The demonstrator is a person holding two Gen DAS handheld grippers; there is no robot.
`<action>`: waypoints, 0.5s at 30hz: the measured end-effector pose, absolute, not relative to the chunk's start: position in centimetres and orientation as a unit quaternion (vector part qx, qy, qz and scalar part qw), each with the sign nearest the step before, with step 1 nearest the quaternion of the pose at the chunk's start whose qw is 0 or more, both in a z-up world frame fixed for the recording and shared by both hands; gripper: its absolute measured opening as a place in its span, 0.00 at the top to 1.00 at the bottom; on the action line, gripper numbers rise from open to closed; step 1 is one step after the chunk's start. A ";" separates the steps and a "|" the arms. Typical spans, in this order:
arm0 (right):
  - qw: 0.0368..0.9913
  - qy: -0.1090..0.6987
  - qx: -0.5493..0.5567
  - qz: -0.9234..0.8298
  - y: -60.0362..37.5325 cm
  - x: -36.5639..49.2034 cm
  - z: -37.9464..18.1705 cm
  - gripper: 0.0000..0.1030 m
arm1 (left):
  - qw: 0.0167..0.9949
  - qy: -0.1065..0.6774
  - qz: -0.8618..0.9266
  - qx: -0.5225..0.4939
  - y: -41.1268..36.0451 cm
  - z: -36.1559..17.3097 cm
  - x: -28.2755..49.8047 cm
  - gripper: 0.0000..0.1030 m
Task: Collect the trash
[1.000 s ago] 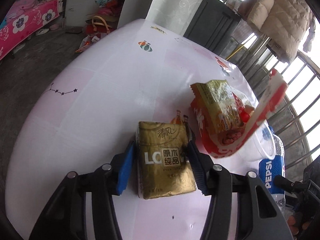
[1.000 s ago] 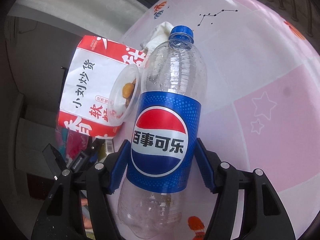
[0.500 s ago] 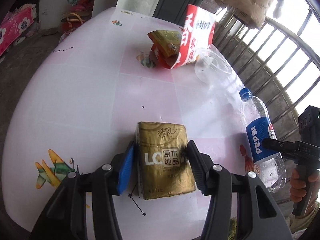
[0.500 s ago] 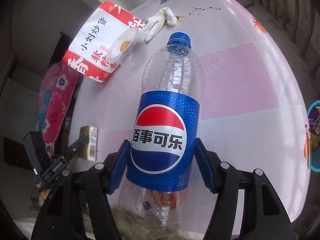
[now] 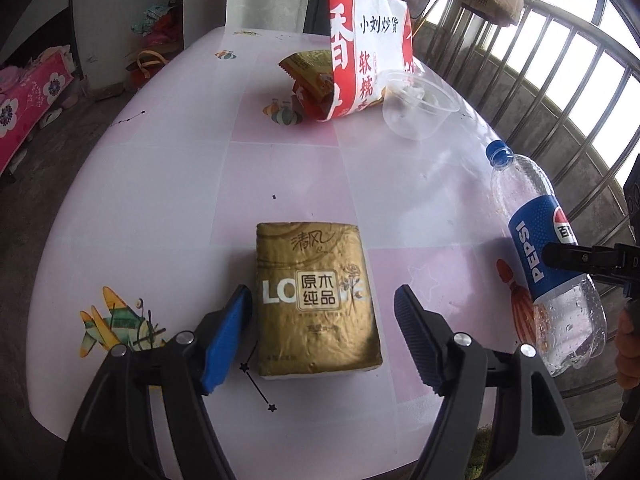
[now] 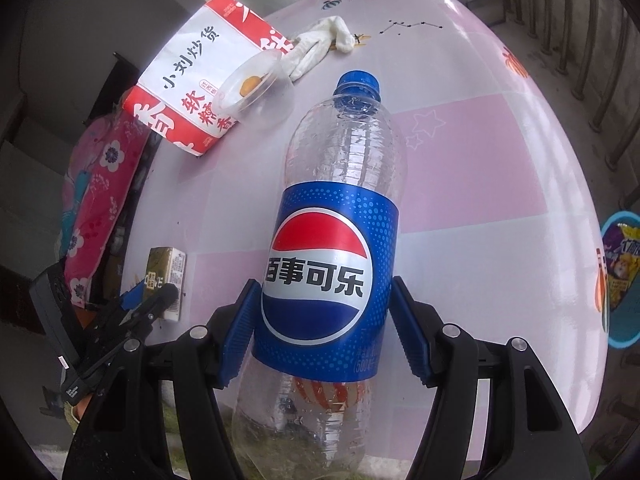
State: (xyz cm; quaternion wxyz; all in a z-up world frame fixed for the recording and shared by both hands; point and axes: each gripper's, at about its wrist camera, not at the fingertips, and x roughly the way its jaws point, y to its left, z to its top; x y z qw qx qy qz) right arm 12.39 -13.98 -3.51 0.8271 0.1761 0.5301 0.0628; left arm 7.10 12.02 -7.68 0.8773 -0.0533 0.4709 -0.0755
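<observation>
Trash lies scattered over a round table (image 5: 168, 168) covered in a white and pink cloth printed with stars, little planes and constellation lines. Around it the room shows a grey floor, a pink flowered bedcover (image 5: 24, 96) off to one side, railing bars (image 5: 560, 92) with daylight behind them, and a padded coat hanging over the rail, cut off at the top edge.

Biggest of the litter is the red and white snack bag (image 5: 368, 52), standing at the far side with a crumpled golden wrapper (image 5: 310, 70) tucked against it. Just beside the bag sits a clear plastic cup (image 5: 416, 106); something small and orange shows inside it in the right wrist view, hard to make out. A white crumpled cloth (image 6: 320, 46) lies beyond the cup.

The Pepsi bottle (image 6: 332, 248) is clamped by the right tongs (image 6: 324, 334) across its blue label, held tilted over the table's edge with its base cut off below the frame.

The gold tissue pack (image 5: 316, 300) rests flat on the table between the pads of the left tongs (image 5: 322, 332), whose jaws have just been opening and now stand clear of it on both sides.

A hand (image 5: 628, 356) shows only partly at the frame edge.
</observation>
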 end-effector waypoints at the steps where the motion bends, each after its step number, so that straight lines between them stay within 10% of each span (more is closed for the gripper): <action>1: 0.828 0.529 0.173 0.062 -14.0 12.3 -3.4 0.41 | 0.881 0.466 -0.073 -0.045 11.8 -7.7 7.0 0.31; 15: 0.834 0.528 0.153 0.051 -13.4 12.2 -3.3 0.40 | 0.887 0.455 -0.074 -0.029 11.1 -7.8 7.9 0.46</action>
